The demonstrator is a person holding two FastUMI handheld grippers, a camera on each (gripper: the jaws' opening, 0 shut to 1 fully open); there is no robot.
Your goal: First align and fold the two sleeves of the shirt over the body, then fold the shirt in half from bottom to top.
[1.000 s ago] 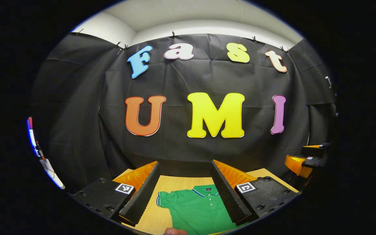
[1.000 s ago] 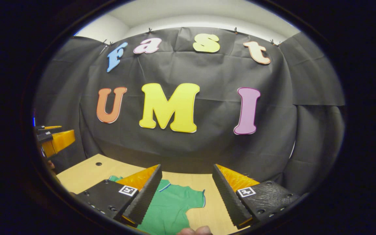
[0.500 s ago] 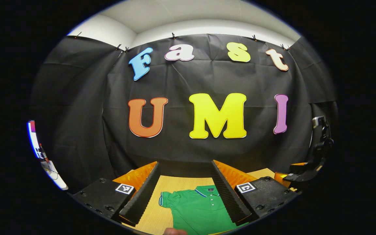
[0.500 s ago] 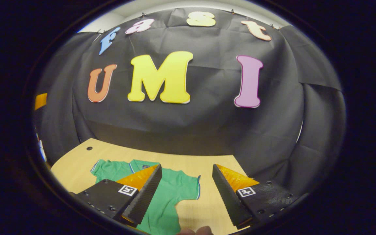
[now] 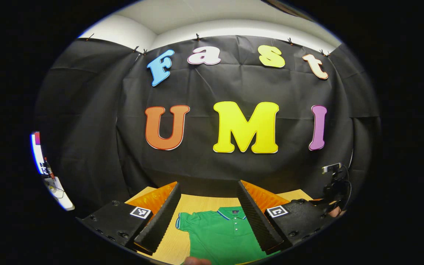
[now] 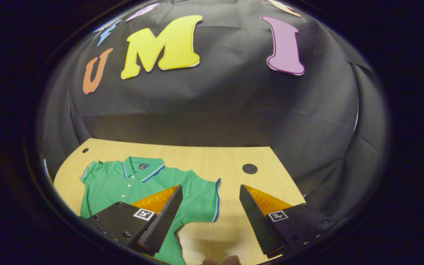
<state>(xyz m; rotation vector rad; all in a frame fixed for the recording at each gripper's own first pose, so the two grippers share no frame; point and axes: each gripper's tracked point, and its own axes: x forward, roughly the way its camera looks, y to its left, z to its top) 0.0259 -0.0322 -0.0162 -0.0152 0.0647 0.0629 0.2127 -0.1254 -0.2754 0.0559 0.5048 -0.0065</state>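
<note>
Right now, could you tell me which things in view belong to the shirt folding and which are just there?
For the job:
- shirt, flat, sleeves unfolded
- left gripper, open
- right gripper, open

Just there:
- table
- round hole in the table
- black cloth wall

ridged fingers [image 5: 164, 217], square markers, screws

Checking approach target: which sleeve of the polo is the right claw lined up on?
The blue-trimmed sleeve beside the bare tabletop, just beyond the open right claw; the other sleeve lies across the shirt.
</note>
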